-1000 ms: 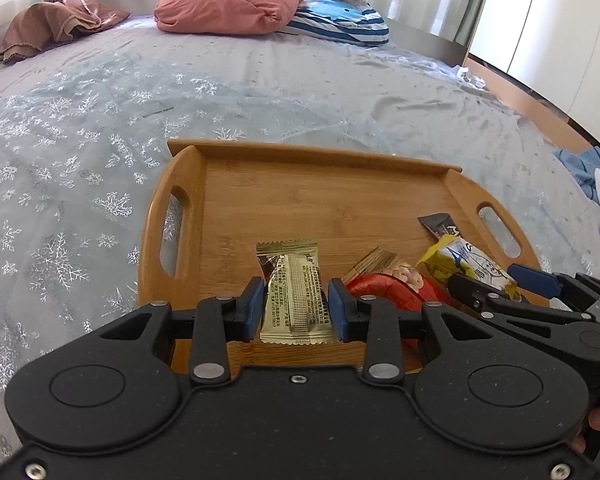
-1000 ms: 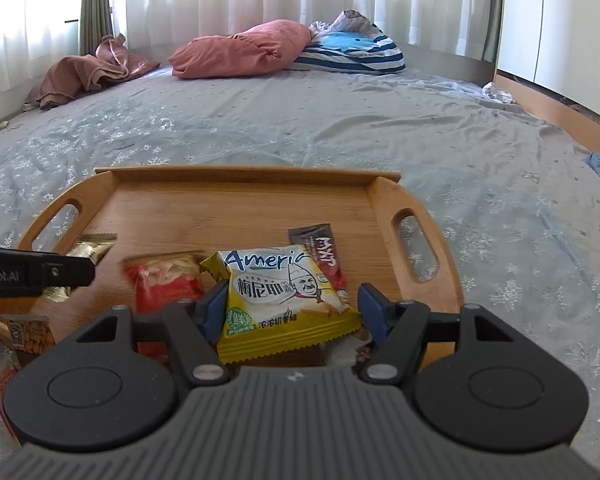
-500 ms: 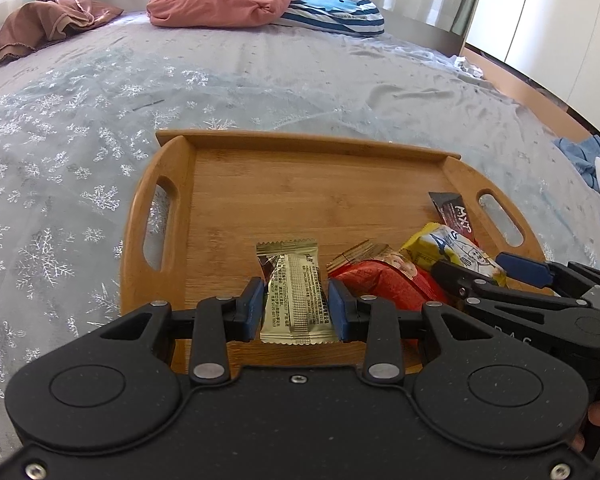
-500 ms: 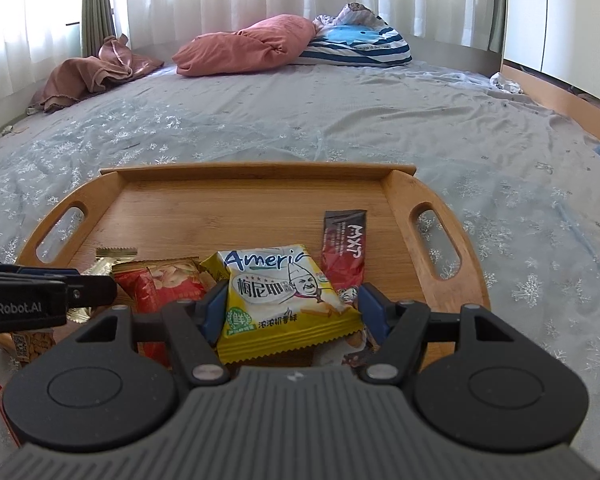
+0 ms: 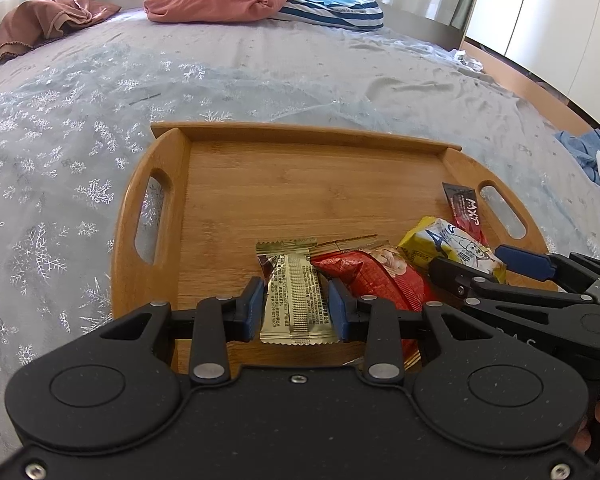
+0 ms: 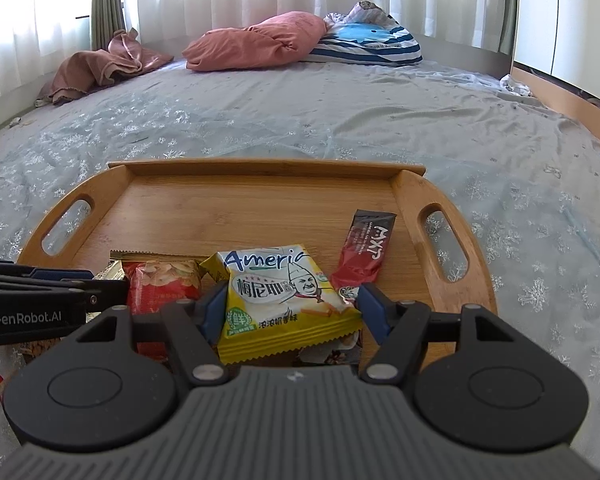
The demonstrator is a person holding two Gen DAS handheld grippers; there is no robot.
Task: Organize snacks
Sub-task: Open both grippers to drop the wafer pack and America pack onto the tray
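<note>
Gold packet (image 5: 296, 304) within left gripper (image 5: 295, 311)

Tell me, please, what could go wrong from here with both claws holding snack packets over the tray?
1. The left claw and right claw sit close together; the right one's fingers nearly reach the red packet, so they could collide when lowering.
2. The yellow packet is puffy and pinched at its sides, so it may slip or twist.
3. The gold packet overlaps the red packet, so releasing it there could leave a pile rather than a row.
</note>
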